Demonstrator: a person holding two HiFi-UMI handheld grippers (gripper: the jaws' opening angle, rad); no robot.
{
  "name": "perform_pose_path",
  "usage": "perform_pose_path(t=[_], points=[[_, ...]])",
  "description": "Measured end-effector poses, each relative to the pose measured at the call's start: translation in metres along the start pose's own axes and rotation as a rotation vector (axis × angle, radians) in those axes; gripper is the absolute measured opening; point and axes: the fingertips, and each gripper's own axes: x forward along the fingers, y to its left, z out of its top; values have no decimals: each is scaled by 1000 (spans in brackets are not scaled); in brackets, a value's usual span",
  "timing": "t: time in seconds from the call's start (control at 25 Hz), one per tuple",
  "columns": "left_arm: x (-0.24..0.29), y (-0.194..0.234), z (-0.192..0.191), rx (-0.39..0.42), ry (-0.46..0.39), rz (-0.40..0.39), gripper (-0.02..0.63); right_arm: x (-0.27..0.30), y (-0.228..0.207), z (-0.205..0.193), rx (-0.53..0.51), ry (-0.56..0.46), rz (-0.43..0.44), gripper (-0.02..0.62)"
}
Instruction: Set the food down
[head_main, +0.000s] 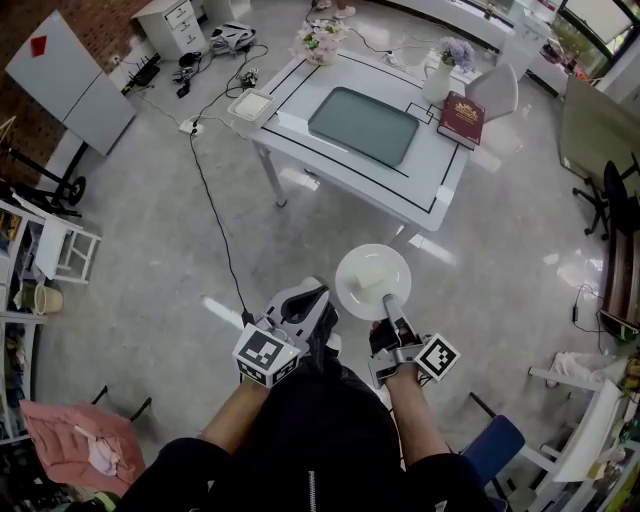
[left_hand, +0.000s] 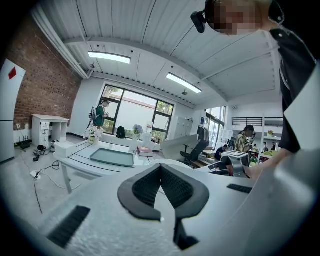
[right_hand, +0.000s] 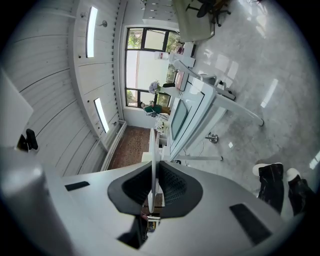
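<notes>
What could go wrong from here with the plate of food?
1. The right gripper pinches the round white plate only at its rim; it may tilt, and the pale block of food could slide off.
2. The left gripper, jaws shut and empty, gives no support.
3. The black cable on the floor could catch a foot.

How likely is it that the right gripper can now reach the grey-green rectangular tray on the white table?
Probably not yet. The right gripper, jaws shut on the round white plate, hangs over floor, short of the white table bearing the grey-green tray. Nothing blocks the way.
</notes>
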Motion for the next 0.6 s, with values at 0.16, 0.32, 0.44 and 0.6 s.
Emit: perform_pose_path(t=[0.16, 0.32, 0.44, 0.6], points=[[7, 4, -1, 0, 9, -2, 5, 6, -4, 5, 33, -6, 4, 25], [12, 10, -1, -9, 15, 1, 5, 12, -6, 8, 21, 6, 3, 25], [18, 17, -1, -18, 16, 0, 5, 19, -7, 10, 22, 14, -2, 25], [32, 27, 0, -27, 19, -8, 5, 32, -9, 14, 23, 26, -7, 26]])
